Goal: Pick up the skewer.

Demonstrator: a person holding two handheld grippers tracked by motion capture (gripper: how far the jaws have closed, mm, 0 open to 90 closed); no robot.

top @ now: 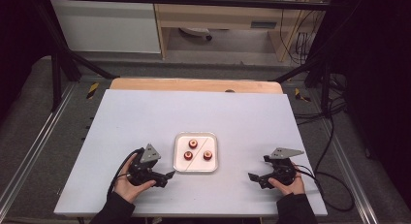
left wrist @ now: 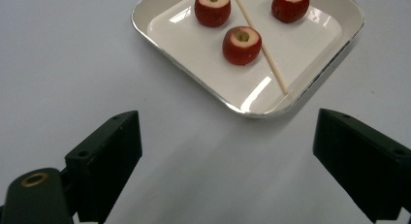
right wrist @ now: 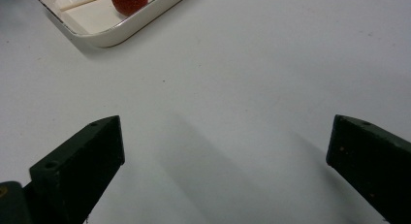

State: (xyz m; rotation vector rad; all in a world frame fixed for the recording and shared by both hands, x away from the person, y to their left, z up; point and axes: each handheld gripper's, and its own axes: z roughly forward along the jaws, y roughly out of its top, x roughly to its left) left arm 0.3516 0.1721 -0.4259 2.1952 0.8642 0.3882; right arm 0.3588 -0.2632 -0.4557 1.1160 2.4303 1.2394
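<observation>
With both jaw pairs spread and empty, the left gripper (top: 170, 174) lay just beside the tray's (left wrist: 160, 49) near-left corner, so the skewer (left wrist: 259, 42), lying diagonally among three cored red fruits (left wrist: 242, 44), warranted a low pinch near its tray-corner end, while the right gripper (top: 252, 177) waited apart.

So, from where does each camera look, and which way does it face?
High view: above the person's side, looking forward and down on the table; both hands, the left gripper and the right gripper show.
Left gripper view: rides the left gripper, facing the tray with three red fruits and a stick; its two black fingers stand wide apart.
Right gripper view: rides the right gripper, facing bare table; its fingers stand wide apart.
Both gripper views share the tray.
</observation>
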